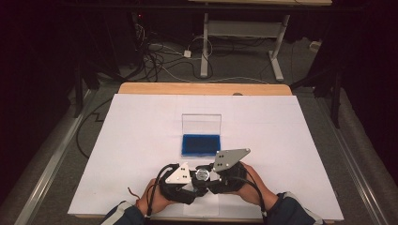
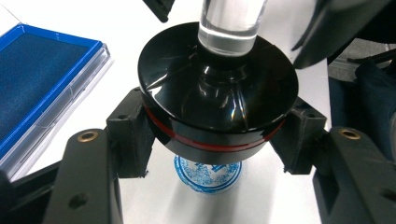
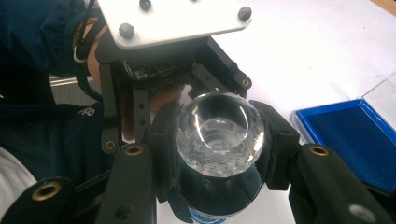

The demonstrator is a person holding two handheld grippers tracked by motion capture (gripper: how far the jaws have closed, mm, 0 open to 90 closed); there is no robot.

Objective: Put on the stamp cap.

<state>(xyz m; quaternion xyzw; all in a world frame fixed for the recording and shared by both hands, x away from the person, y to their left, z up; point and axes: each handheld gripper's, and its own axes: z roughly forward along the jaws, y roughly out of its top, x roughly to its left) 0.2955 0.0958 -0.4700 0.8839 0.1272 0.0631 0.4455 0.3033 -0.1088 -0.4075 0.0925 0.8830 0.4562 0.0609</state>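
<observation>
Black jaws of the left gripper point(image 2: 219, 135) rise at the bottom of the left gripper view, clamped on the round black base, ringed with a thin red band, of a stamp with a clear faceted crystal handle point(image 2: 219, 93). Directly beneath the base, a round blue stamped imprint point(image 2: 208, 173) shows on the white paper sheet point(image 2: 261, 196) that covers the counter; whether the base touches the sheet cannot be told. In the right gripper view, the right gripper point(image 3: 219, 140) is closed on the same stamp higher up, its pads pressing either side of the clear knob point(image 3: 219, 133), with the left gripper's grey three-cornered plate point(image 3: 173, 18) just beyond. Seen from the high view, both grippers meet at the near edge of the sheet, left gripper point(image 1: 192, 180) and right gripper point(image 1: 211, 176) side by side around the stamp point(image 1: 202, 175), each held in one of the person's hands. Just beyond them lies an open blue ink pad in a clear plastic case point(image 1: 201, 145), its transparent lid standing upright at the far side. A wooden counter point(image 1: 202, 88) edge shows past the sheet.
</observation>
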